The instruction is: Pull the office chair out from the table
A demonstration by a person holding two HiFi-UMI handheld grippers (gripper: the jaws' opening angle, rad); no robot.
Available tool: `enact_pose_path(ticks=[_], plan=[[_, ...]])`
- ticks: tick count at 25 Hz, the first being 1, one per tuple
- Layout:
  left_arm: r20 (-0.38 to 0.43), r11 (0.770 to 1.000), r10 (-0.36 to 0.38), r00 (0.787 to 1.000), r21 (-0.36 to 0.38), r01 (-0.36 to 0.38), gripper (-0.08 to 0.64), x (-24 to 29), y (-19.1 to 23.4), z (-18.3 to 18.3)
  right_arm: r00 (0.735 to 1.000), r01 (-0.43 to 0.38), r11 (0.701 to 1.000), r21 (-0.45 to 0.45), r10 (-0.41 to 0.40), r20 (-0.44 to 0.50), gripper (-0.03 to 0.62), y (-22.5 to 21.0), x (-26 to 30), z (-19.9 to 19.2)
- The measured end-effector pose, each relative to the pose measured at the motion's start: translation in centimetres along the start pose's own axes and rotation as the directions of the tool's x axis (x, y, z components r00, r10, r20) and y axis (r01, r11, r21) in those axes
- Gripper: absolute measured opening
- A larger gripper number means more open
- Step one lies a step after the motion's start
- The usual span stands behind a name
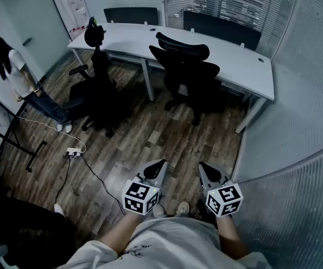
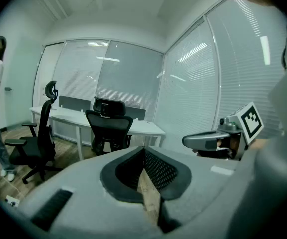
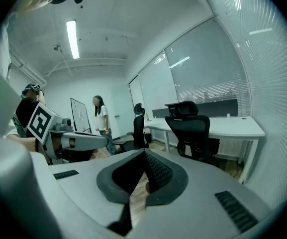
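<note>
left hand-held gripper (image 1: 161, 164) and right hand-held gripper (image 1: 201, 166): both pressed together, empty, side by side at the near edge. straight ahead and well apart: office chair (image 1: 185, 72), backrest facing this way, seat tucked against the counter (image 1: 245, 60). neither hand clearly nearer. open floor (image 1: 150, 144) between for pulling back; second chair (image 1: 97, 80) to the left, glass wall (image 1: 295, 128) close on the right.

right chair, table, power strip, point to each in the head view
right chair (image 1: 190, 73) head view, on its backrest
table (image 1: 234, 58) head view, on the bare top
power strip (image 1: 73, 152) head view, on its body
</note>
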State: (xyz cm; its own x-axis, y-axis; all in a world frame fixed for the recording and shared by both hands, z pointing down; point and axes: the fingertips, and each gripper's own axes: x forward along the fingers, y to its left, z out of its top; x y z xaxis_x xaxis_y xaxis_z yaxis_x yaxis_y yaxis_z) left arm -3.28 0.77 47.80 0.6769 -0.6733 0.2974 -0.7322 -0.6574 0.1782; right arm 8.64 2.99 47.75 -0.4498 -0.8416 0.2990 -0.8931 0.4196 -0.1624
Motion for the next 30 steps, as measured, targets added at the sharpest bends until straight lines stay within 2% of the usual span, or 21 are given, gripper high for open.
enact_pose_path(ticks=[10,16,30], plan=[[-0.003,1.0,-0.007,1.0,-0.002,0.007,0.012,0.1,0.0,-0.1,1.0,0.004,1.0,0.003,-0.004,0.004,0.006,-0.2,0.1,0.0],[-0.003,1.0,-0.008,1.0,-0.002,0.008,0.011,0.1,0.1,0.1,0.999,0.016,1.0,-0.008,-0.016,0.041,0.007,-0.1,0.0,0.9],[-0.004,1.0,0.006,1.0,-0.002,-0.006,0.012,1.7,-0.5,0.8,0.999,-0.015,1.0,0.018,0.014,0.032,0.008,-1.7,0.2,1.0]])
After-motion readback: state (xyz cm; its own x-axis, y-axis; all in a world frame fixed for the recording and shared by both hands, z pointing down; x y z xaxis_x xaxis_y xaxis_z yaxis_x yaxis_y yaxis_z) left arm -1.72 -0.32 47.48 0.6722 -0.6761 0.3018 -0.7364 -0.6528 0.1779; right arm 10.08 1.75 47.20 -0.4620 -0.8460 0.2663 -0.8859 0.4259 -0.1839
